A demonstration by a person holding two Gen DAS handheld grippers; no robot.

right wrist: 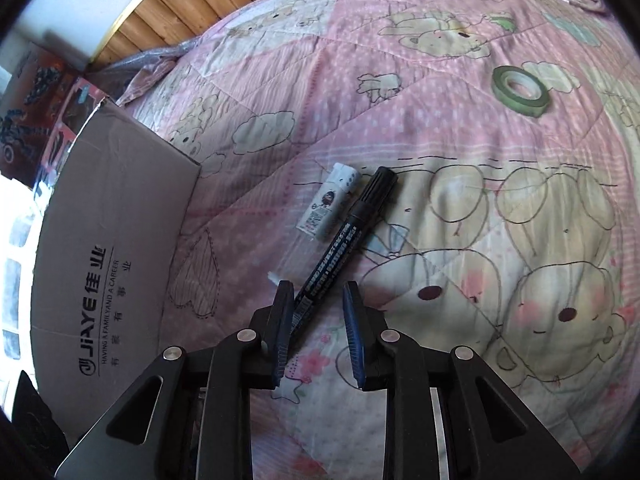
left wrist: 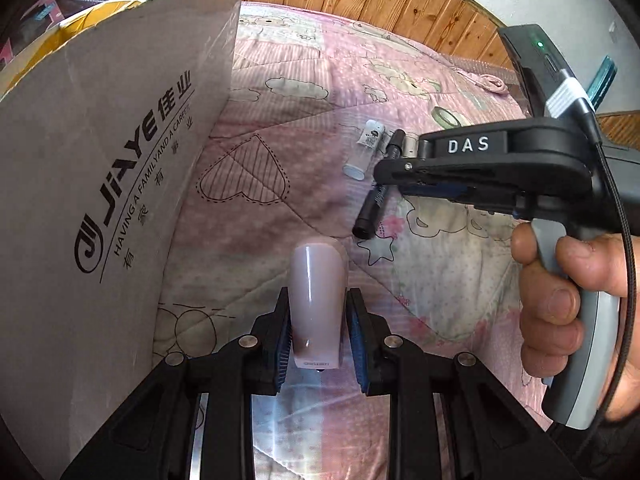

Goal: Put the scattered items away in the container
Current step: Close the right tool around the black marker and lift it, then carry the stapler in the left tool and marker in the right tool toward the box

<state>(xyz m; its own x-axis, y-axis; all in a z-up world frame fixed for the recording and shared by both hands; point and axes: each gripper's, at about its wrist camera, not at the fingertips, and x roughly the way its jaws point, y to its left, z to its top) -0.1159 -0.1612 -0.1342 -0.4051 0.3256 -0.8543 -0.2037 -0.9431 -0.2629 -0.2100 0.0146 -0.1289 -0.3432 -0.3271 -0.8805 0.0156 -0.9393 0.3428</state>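
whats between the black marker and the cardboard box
A small white tube lies right beside the black marker on its box side; from there to the cardboard box only bare quilt, clearest in the right wrist view.

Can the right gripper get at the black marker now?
Probably yes: the right gripper is open, the black marker end lies between its fingers on the quilt, nothing covering it.

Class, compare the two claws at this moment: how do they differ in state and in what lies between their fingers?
The left claw is shut on a pale plastic item, lifted beside the cardboard box; the right claw is open, holding nothing. The left claw's item sits clamped, while the black marker lies on the quilt, its end between the right claw's fingers. Both have blue pads.
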